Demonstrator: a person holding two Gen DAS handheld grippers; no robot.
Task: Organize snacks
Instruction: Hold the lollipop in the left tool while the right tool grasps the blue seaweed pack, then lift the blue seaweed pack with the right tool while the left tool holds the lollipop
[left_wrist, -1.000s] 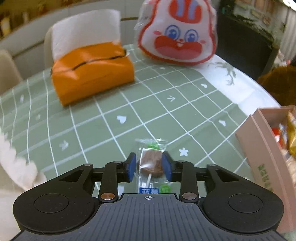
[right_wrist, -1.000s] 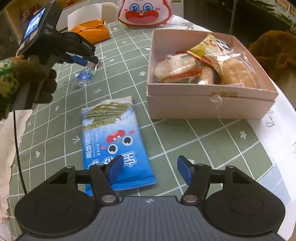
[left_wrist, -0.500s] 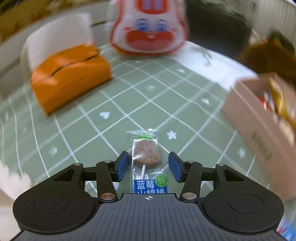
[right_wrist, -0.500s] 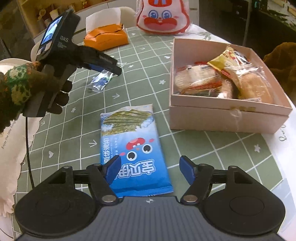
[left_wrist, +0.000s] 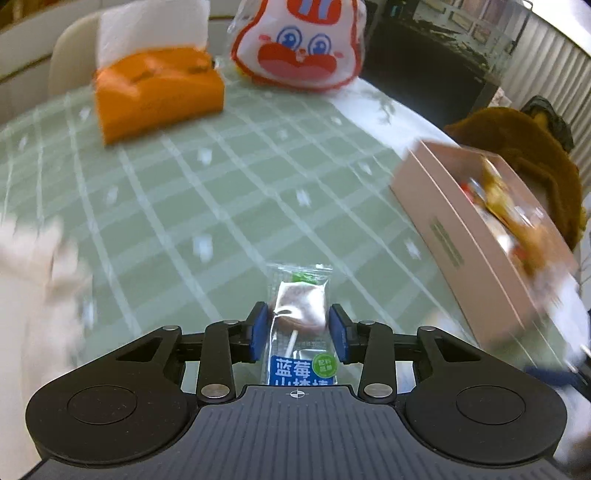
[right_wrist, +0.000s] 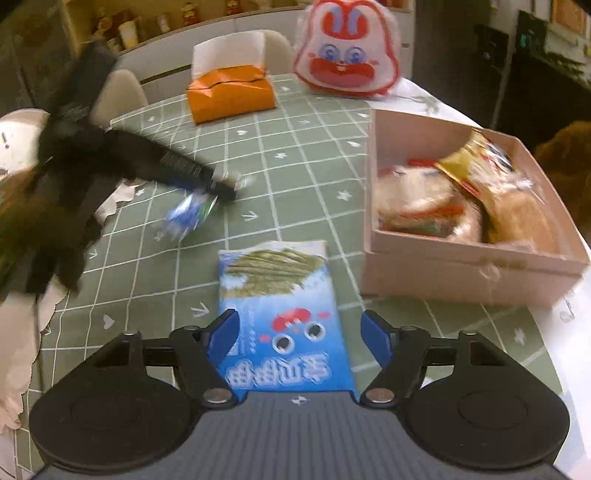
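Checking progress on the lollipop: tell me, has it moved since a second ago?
Yes. In the right wrist view the lollipop, carried by the left tool, has travelled right toward the pink box.

Lollipop wrapper (left_wrist: 299, 325): clear glossy film. Blue snack bag (right_wrist: 282, 314): shiny plastic. Pink box (right_wrist: 472, 273): matt cardboard. Checked tablecloth (left_wrist: 207, 199): smooth. Gripper housings: matt black plastic.

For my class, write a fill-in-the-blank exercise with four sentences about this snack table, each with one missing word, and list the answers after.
1. The left gripper holds a wrapped ____.
2. The tissue box is ____ in colour.
3. The open right gripper hovers over a ____ snack packet that lies on the table.
4. The pink box already holds several ____.

Answers: lollipop; orange; blue; snacks
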